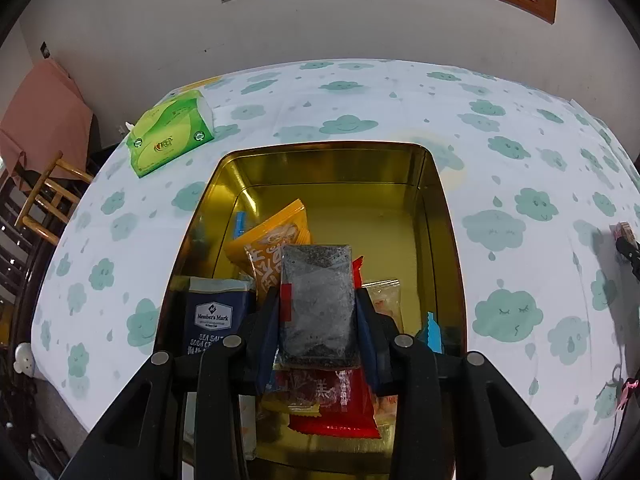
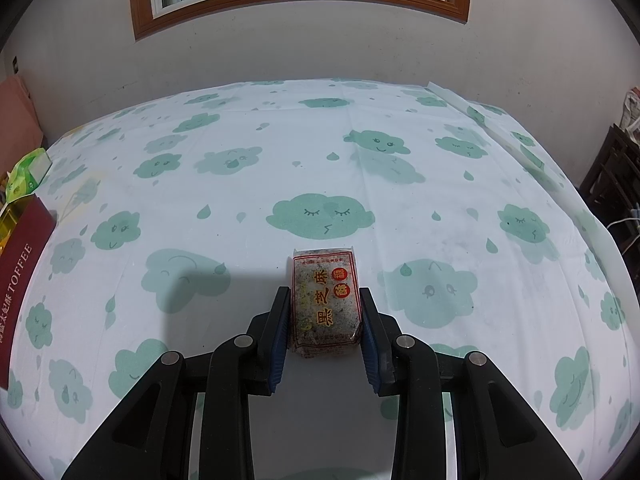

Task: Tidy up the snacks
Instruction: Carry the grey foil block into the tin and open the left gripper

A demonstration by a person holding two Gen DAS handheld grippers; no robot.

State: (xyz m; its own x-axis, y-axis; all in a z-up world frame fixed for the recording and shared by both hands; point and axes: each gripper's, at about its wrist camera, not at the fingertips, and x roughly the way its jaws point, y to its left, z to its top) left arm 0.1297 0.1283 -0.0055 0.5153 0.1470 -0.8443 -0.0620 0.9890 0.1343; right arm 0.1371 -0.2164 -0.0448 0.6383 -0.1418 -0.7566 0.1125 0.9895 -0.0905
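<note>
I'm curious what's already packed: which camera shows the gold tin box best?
The left wrist view: the open gold metal tin box fills the middle, snack packets inside. The right wrist view catches only its dark red outer side at the left edge.

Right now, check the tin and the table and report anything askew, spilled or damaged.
Nothing looks spilled or damaged. The snacks in the gold tin lie loosely jumbled: the orange packet is tilted across the others, and the red packet is overlapped. Each gripper holds a sesame bar: left gripper over the tin, right gripper over the tablecloth.
</note>
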